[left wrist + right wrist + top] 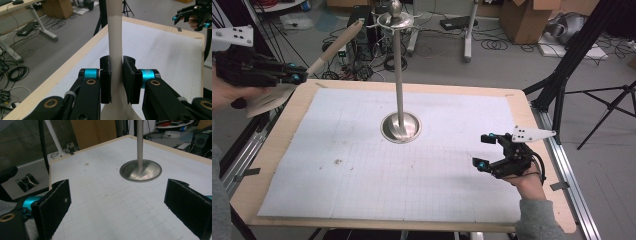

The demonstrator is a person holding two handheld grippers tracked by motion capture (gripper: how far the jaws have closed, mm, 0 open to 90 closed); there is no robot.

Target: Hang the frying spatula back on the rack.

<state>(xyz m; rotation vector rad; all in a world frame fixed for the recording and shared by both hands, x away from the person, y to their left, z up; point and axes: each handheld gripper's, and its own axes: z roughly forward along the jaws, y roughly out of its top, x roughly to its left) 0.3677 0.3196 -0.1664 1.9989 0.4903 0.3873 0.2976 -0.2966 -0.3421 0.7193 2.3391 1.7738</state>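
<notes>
My left gripper [301, 76] hovers off the table's far left corner, shut on a pale wooden utensil [337, 45]. Its long handle slants up and right toward the top of the metal stand [400, 75], and its broad end hangs below the hand. In the left gripper view both pads press the utensil's [115, 32] flat neck between the left gripper's [117, 77] jaws. The stand's pole rises from a round dish base [401, 127] at mid-table and carries thin hooks under a knob. My right gripper [482, 151] rests open near the right edge, nothing between its pads [117, 207], facing the base [140, 171].
White grid paper [362, 165] covers the wooden table top [532, 115]. A black tripod [572, 60] stands just past the right edge. Cables, cardboard boxes [524, 17] and desk legs lie on the floor beyond the far edge.
</notes>
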